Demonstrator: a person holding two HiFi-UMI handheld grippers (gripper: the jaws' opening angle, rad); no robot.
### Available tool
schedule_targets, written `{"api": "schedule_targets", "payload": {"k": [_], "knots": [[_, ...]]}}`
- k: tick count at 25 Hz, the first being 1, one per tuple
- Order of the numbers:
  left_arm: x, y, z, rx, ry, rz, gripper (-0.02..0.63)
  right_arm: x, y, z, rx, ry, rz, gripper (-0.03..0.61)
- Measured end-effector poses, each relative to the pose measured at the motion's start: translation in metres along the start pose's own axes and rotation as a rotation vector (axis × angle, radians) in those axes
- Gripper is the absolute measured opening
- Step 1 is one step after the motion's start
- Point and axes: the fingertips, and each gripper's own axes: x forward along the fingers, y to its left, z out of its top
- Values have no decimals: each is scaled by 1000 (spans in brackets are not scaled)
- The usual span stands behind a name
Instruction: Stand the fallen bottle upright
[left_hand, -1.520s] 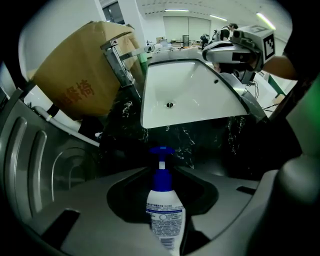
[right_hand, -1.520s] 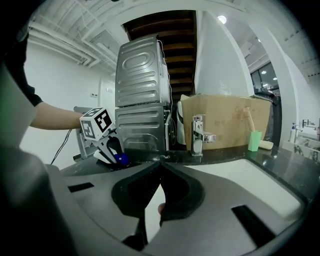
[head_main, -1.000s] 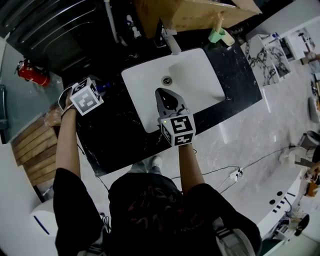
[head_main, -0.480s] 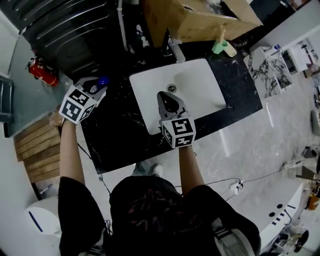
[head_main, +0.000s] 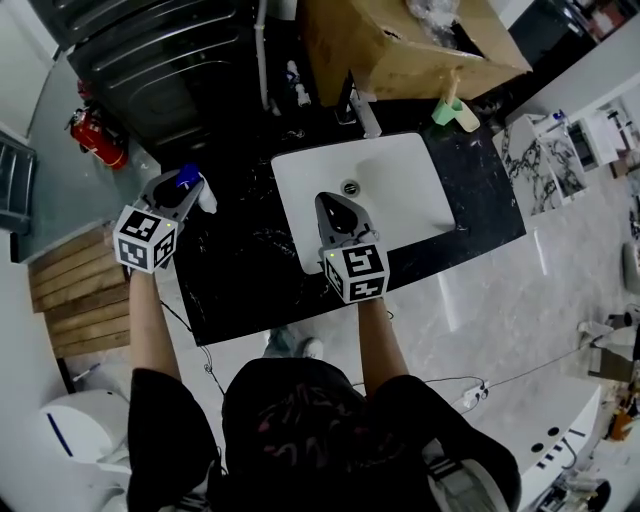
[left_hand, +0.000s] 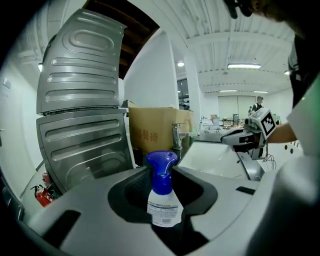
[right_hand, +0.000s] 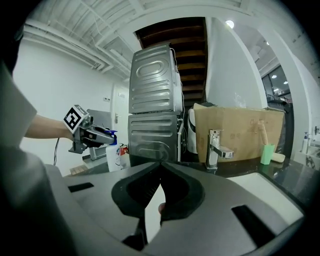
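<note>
A white spray bottle with a blue cap (left_hand: 162, 195) stands upright between the jaws of my left gripper (left_hand: 162, 172), which is shut on its neck. In the head view that left gripper (head_main: 186, 186) hangs over the far left end of the black countertop (head_main: 250, 270), with the bottle's cap (head_main: 187, 177) showing. The right gripper view shows the bottle (right_hand: 111, 156) hanging below the left gripper (right_hand: 100, 136); whether its base touches the counter is hidden. My right gripper (head_main: 337, 207) hovers over the white sink (head_main: 410, 190), shut on nothing (right_hand: 160, 164).
A chrome tap (head_main: 365, 112) stands behind the sink, with a cardboard box (head_main: 400, 40) behind it and a green cup (head_main: 447, 112) to its right. A grey metal appliance (head_main: 170, 50) is at the back left. A red fire extinguisher (head_main: 97, 140) stands on the floor.
My left gripper has risen and rolled with the bottle, so the blue cap now points up. The right gripper has barely shifted over the sink.
</note>
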Motion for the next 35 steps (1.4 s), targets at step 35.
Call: {"api": "schedule_targets", "payload": {"k": [35], "knots": [[-85, -29, -8, -98, -104, 278, 169, -37, 29, 15, -50, -40, 30, 14]]}}
